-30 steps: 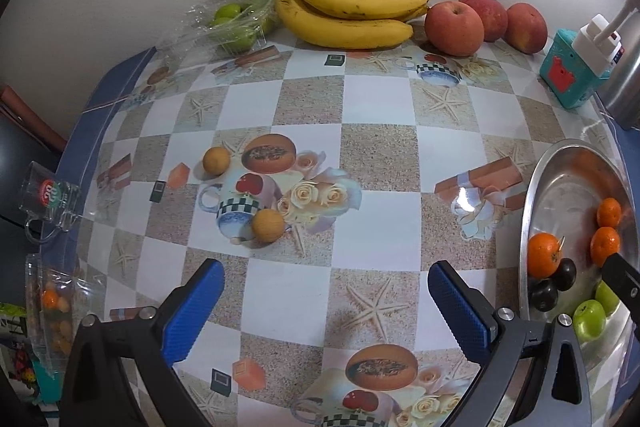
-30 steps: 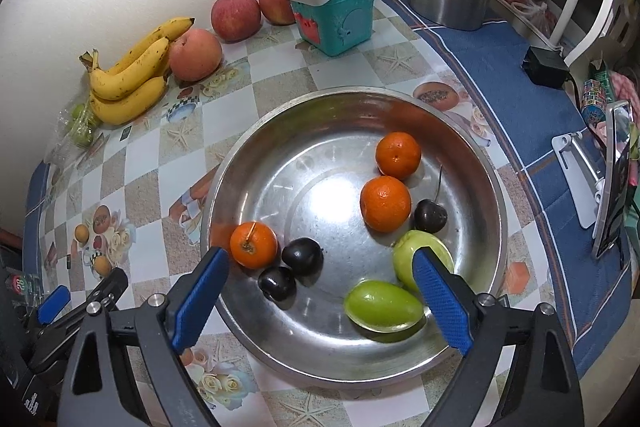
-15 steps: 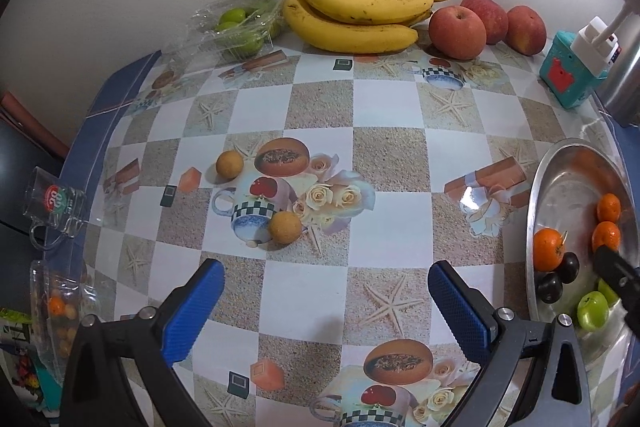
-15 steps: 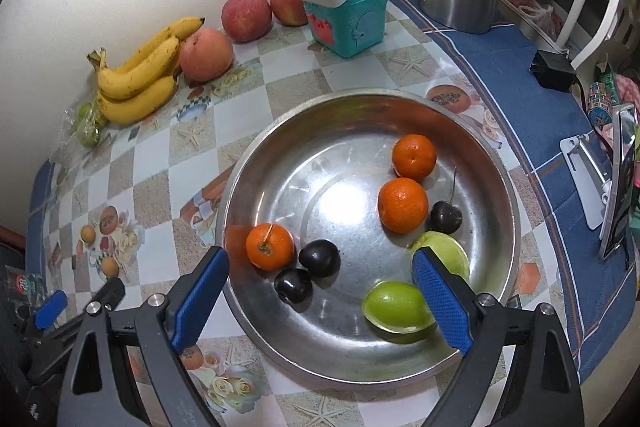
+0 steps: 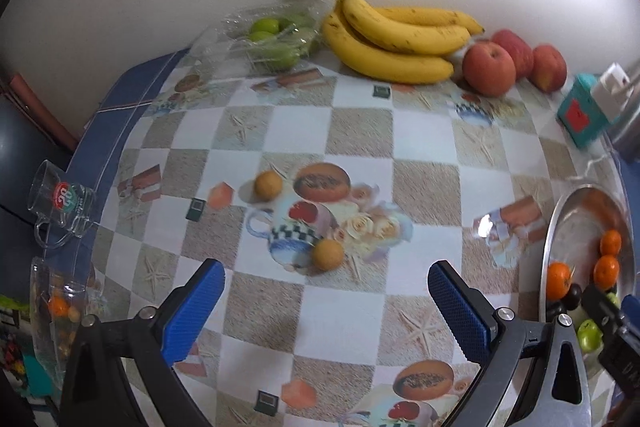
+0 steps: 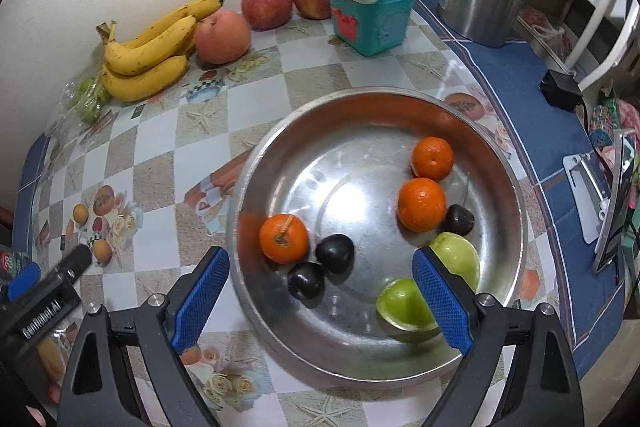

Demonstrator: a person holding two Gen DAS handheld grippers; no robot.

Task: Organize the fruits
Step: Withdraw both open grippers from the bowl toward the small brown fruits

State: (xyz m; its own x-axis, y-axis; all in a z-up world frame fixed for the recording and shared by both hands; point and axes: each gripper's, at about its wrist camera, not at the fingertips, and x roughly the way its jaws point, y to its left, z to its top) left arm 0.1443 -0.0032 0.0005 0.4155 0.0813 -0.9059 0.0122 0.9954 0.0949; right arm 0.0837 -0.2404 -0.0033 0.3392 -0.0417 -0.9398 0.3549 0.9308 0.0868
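My left claw (image 5: 326, 303), wide and empty, sits nearest the small brown fruit (image 5: 327, 255) just ahead; my right claw (image 6: 320, 291), also wide, hovers over the bowl (image 6: 256, 163).

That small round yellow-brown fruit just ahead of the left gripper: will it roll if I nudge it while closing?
Probably. The small round fruit looks nearly spherical and sits free on the smooth printed tablecloth, so a one-sided touch could send it rolling. It looks small beside the wide-open left gripper, so it is likely light. Centre it between the pads before closing.
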